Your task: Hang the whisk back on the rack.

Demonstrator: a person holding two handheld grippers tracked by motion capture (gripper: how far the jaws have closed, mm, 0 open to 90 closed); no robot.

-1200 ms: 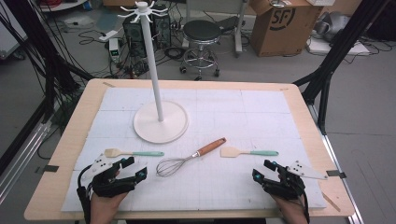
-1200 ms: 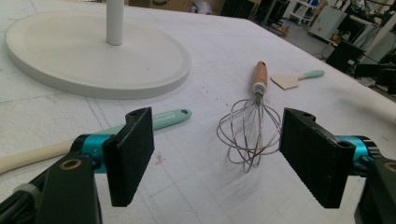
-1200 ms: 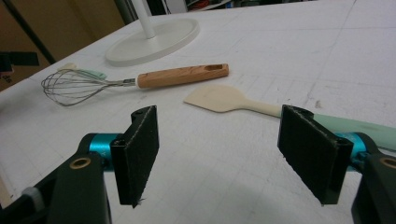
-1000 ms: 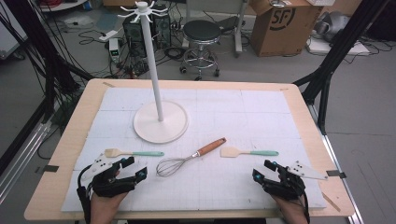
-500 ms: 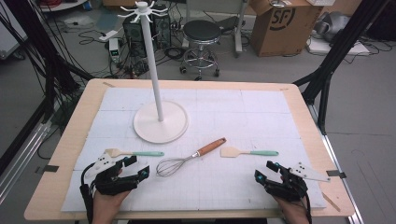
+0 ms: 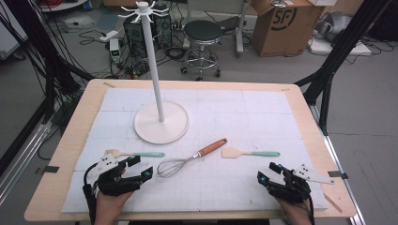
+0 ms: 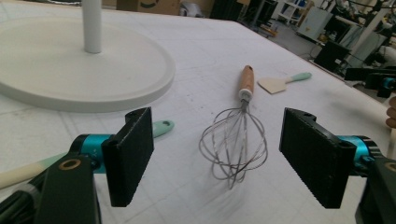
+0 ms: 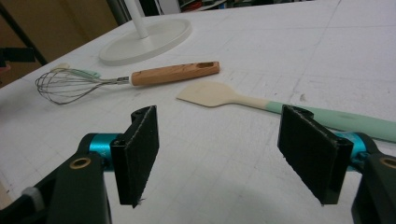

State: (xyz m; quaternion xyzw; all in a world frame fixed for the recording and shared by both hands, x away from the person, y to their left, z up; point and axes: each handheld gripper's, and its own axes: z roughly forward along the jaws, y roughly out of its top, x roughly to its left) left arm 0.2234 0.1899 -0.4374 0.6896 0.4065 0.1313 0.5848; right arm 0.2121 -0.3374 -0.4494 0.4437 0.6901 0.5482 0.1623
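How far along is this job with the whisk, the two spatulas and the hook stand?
Nothing looks done: the whisk and both spatulas lie flat on the mat, the stand's hooks bare. The left gripper and right gripper hang open, empty. All picking up remains.

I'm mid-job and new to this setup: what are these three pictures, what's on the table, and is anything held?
A person holds a two-jaw gripper in each hand. The high view looks down on the table: left gripper, right gripper. The other two pictures come from cameras riding on each gripper, looking along its black jaws. On the mat lie a whisk, a left spatula, a right spatula and a white hook stand. Both grippers are open and hold nothing.
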